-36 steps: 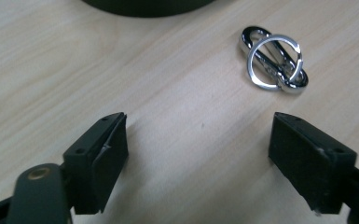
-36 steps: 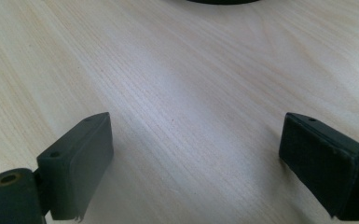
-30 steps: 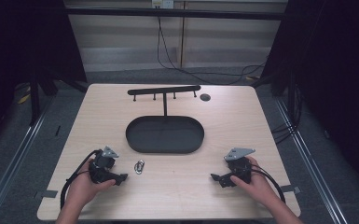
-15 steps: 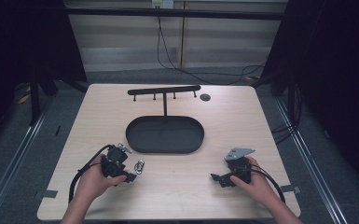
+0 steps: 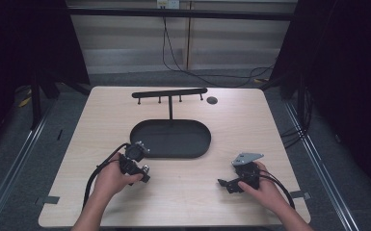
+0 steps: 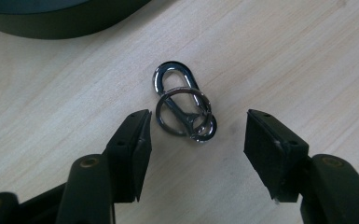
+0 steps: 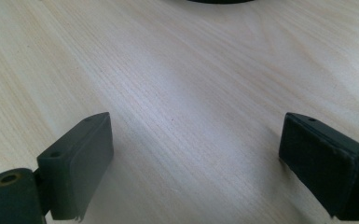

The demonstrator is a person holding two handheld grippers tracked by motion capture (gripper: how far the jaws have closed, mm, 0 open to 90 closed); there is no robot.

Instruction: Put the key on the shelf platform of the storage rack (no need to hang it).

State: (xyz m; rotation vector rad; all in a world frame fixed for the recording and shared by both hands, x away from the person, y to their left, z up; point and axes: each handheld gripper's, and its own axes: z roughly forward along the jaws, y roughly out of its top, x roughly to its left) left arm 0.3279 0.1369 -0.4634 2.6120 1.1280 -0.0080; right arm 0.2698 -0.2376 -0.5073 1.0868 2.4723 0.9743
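A shiny metal snap clip with two key rings [image 6: 182, 105] lies flat on the pale wooden table [image 5: 250, 134]. In the left gripper view my left gripper [image 6: 198, 123] is open, its jaws standing either side of the rings and just short of them, not touching. From above, the left gripper [image 5: 143, 172] sits just in front of the black oval tray [image 5: 171, 155], over the clip. My right gripper [image 5: 226, 184] rests at the table's front right. It is open [image 7: 196, 135] with bare wood between its pads.
The black oval tray's wall [image 6: 51, 23] runs close beyond the clip. Behind the tray stands a black rack with several pegs [image 5: 169, 93], and a small dark disc [image 5: 212, 100] lies near it. Cables trail from both grippers toward the front edge.
My left gripper has moved right and forward across the table to the clip and now straddles it. The right gripper has stayed in place.
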